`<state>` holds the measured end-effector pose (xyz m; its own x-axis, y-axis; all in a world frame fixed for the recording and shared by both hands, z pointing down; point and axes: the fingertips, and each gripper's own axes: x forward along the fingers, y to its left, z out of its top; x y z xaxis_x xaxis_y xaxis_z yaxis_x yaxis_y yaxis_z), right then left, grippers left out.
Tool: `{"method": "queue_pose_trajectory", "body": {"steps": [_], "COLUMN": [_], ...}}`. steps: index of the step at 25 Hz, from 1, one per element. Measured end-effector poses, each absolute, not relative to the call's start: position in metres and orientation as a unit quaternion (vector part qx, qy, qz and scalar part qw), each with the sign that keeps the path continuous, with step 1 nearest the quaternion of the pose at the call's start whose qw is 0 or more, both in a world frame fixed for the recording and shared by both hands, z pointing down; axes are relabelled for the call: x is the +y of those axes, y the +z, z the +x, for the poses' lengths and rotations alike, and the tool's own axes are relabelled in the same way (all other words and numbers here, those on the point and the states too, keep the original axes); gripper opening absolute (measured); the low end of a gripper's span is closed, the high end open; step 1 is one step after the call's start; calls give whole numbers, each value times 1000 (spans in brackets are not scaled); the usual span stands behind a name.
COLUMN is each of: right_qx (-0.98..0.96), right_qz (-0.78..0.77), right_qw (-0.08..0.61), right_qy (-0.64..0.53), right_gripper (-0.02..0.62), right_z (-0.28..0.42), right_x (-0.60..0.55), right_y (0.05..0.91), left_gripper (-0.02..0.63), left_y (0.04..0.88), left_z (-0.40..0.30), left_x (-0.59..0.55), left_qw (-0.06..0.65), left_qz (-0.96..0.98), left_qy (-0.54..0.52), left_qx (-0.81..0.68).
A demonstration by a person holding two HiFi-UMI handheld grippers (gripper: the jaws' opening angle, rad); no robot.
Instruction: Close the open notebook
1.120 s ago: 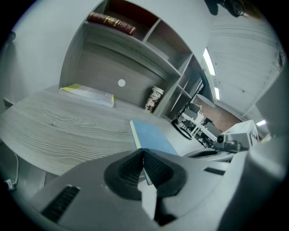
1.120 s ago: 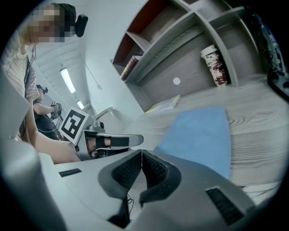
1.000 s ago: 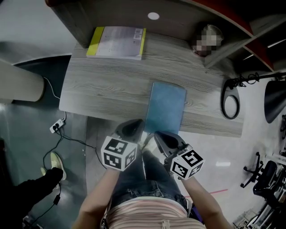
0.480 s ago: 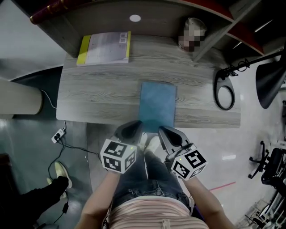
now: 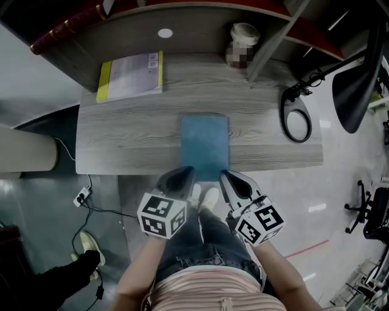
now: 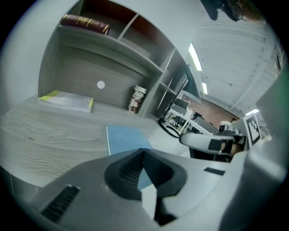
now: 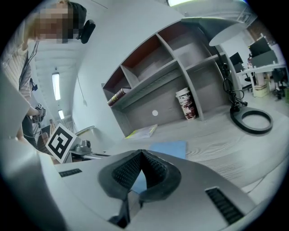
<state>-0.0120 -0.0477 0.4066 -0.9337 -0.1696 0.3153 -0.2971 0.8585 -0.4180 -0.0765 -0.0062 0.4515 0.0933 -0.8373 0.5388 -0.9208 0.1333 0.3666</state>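
A blue notebook [image 5: 205, 146] lies flat and closed on the grey wooden desk [image 5: 121, 140], near its front edge. It also shows in the left gripper view as the blue notebook [image 6: 124, 137] and in the right gripper view as the blue notebook [image 7: 170, 148]. My left gripper [image 5: 181, 175] hovers just in front of the desk edge, shut and empty. My right gripper [image 5: 233, 181] hangs beside it, also shut with nothing held. Both point toward the notebook without touching it. In their own views the left gripper [image 6: 143, 152] and the right gripper [image 7: 141, 152] show jaws pressed together.
A yellow-edged book [image 5: 129, 76] lies at the desk's back left. A paper cup [image 5: 241, 42] stands by the shelf unit [image 5: 182, 18]. A black ring with a cable [image 5: 296, 121] rests at the right, under a black lamp head [image 5: 358, 79]. A power strip [image 5: 81, 195] lies on the floor.
Both grippers have drawn back from the notebook's near edge and risen a little. The desk now looks smaller and farther away. The notebook has not moved.
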Motion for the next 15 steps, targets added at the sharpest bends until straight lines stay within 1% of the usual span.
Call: {"method": "queue_pose_trajectory", "body": {"steps": [15], "right_qx": [-949], "right_qz": [167], "right_qw": [123], "right_qy": [238], "right_gripper": [8], "right_z": [9], "right_x": [-62], "right_y": [400], "left_gripper": [12], "left_y": [439], "left_z": [-66], "left_x": [-8], "left_qw": [328], "left_qz": [666], "left_qy": [76], "left_qx": [-665]}}
